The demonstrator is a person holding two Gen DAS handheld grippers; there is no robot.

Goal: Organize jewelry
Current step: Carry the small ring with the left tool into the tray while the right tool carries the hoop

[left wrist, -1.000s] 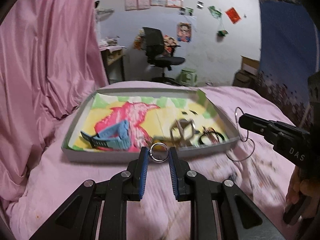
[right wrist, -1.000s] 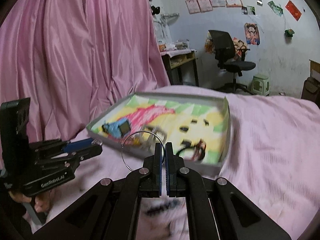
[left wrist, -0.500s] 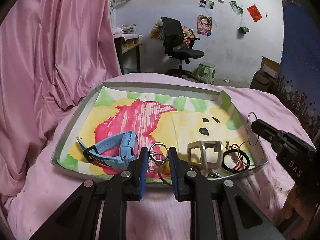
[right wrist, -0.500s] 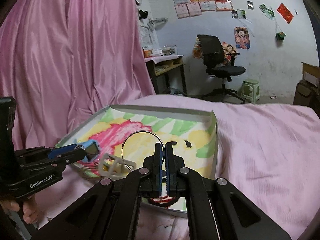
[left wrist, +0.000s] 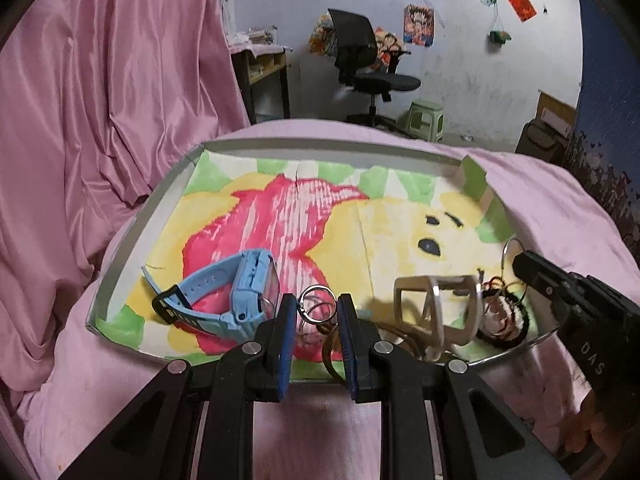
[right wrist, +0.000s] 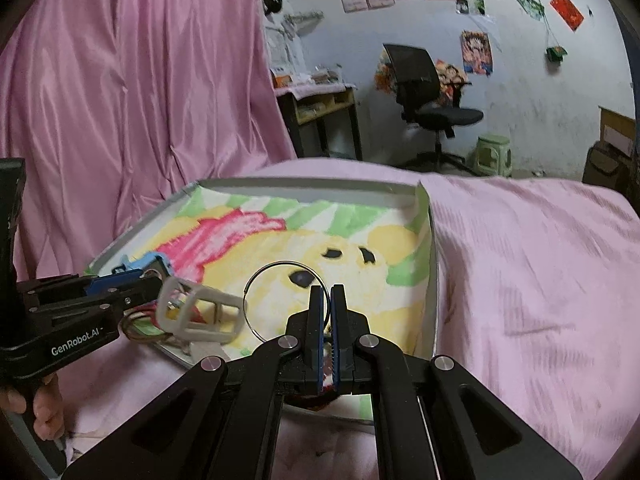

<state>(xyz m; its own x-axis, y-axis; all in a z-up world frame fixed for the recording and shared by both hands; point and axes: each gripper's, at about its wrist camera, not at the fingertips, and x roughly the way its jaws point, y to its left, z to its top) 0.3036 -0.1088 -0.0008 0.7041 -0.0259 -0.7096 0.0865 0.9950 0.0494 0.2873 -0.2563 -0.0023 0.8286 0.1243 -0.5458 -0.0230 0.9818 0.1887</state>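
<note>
A shallow tray [left wrist: 320,145] [right wrist: 304,182] with a painted lining lies on the pink cloth. In it are a blue watch [left wrist: 232,296] [right wrist: 149,261], a silver open-frame cuff [left wrist: 436,312] [right wrist: 200,312] and dark bands [left wrist: 505,322]. My left gripper [left wrist: 317,318] is shut on a small metal ring [left wrist: 316,302] just over the tray's near edge, right of the watch. My right gripper [right wrist: 327,294] is shut on a large thin wire hoop [right wrist: 286,300], which hangs over the tray's near right corner. That hoop [left wrist: 510,252] also shows in the left wrist view.
Gold bangles [left wrist: 331,354] lie under the left fingers. A pink curtain [left wrist: 100,100] hangs at the left. Pink cloth [right wrist: 540,280] spreads right of the tray. Behind stand a desk [right wrist: 320,108], an office chair [left wrist: 360,60] and a green stool [right wrist: 494,152]. A hand [right wrist: 44,412] holds the left gripper.
Both grippers have come forward and down, from short of the tray to over its near edge. The ring and the hoop stay gripped.
</note>
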